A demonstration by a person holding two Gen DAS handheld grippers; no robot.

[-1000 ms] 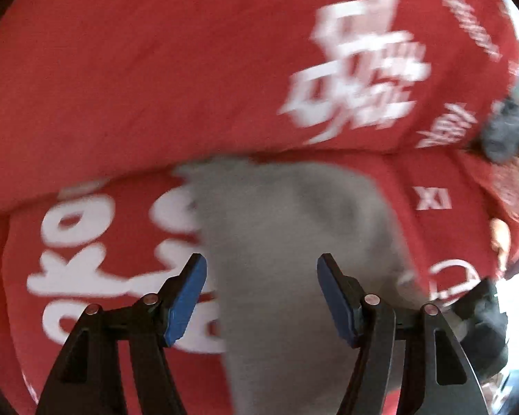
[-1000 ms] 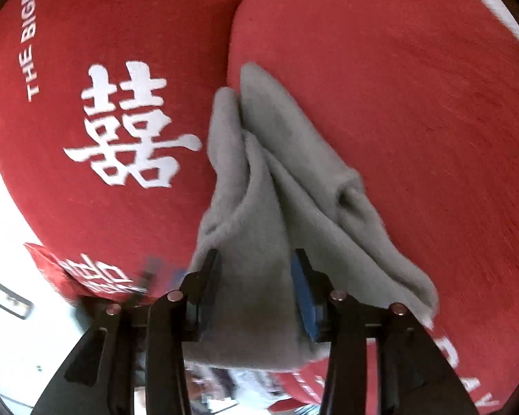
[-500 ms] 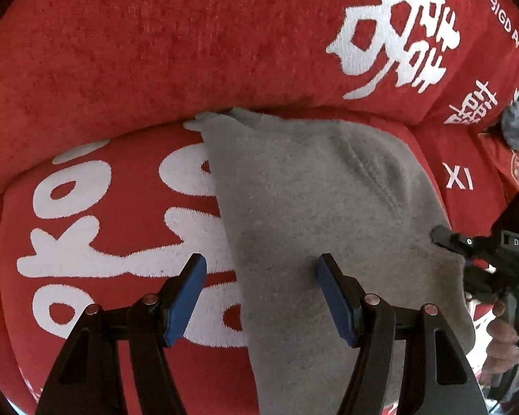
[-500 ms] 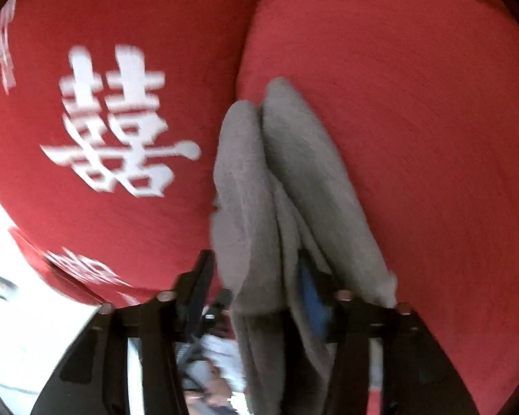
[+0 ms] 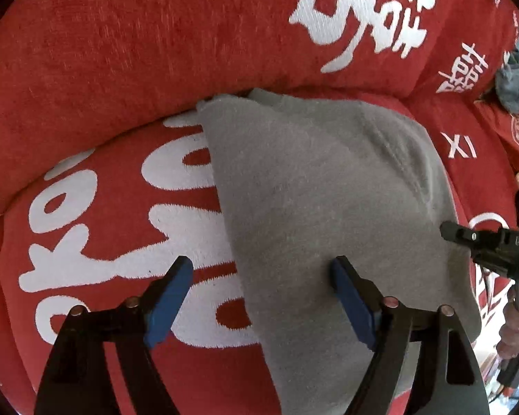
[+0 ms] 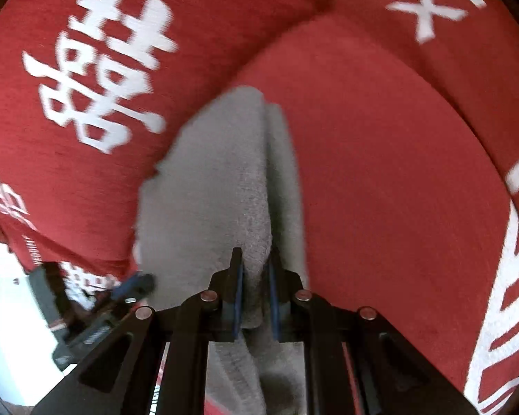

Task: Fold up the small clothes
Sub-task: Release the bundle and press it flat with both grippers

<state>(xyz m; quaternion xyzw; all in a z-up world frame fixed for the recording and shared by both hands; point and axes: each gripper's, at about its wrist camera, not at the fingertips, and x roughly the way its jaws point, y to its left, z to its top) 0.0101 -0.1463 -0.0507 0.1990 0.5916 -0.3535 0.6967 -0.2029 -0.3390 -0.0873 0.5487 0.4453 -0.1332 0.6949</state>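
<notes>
Right gripper point(image 6: 254, 276): jaws narrow, pads clamped on a bunched fold of the grey cloth point(image 6: 218, 186). Left gripper point(image 5: 263, 294): jaws opening, straddling the cloth's left edge, pads not pressing it. The cloth lies spread on the red cushion point(image 5: 97, 214) with white lettering.

Red cushions point(image 5: 128, 69) printed with white characters point(image 5: 366, 10) are seen across both views. A blue-grey crumpled cloth point(image 5: 513, 84) is glimpsed at the far right edge.
</notes>
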